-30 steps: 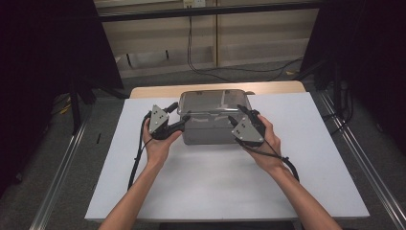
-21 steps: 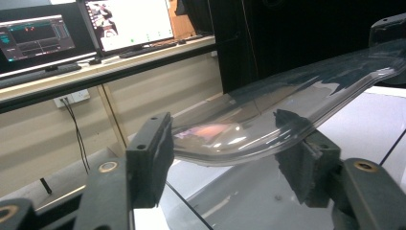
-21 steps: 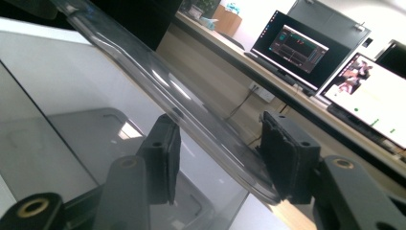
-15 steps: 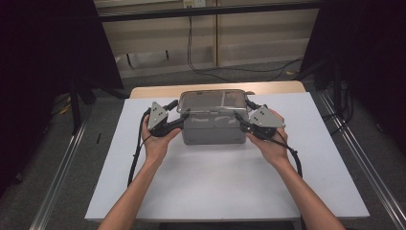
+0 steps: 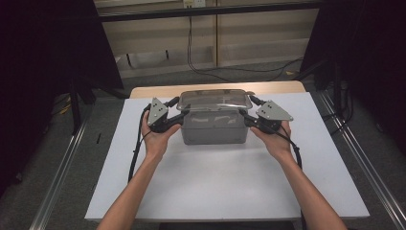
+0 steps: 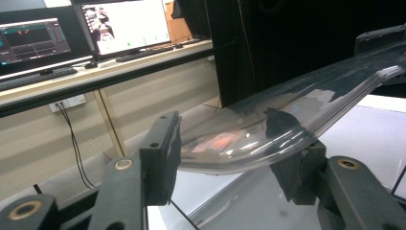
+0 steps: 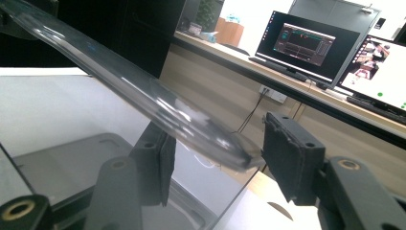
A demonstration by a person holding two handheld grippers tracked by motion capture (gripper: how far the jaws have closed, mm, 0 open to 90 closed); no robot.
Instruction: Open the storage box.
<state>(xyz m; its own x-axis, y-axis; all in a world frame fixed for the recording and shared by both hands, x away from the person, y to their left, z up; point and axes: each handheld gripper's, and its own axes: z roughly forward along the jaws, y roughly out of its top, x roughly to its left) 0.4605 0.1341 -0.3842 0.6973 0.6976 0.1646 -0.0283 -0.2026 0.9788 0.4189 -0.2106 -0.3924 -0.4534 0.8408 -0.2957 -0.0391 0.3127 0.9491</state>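
You bring both claws to the clear lid [image 5: 215, 100] atop the grey box [image 5: 214, 128] on the counter [image 5: 215, 187]. Left claw [image 5: 176, 111] and right claw [image 5: 248, 110] gape around the lid's opposite ends, unclamped. Next, pinch both evenly before lifting.

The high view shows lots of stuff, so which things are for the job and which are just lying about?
For the job:
- clear plastic lid
- grey plastic box
- left gripper
- right gripper

Just around:
- white table top
- black cables on the floor
- computer monitors
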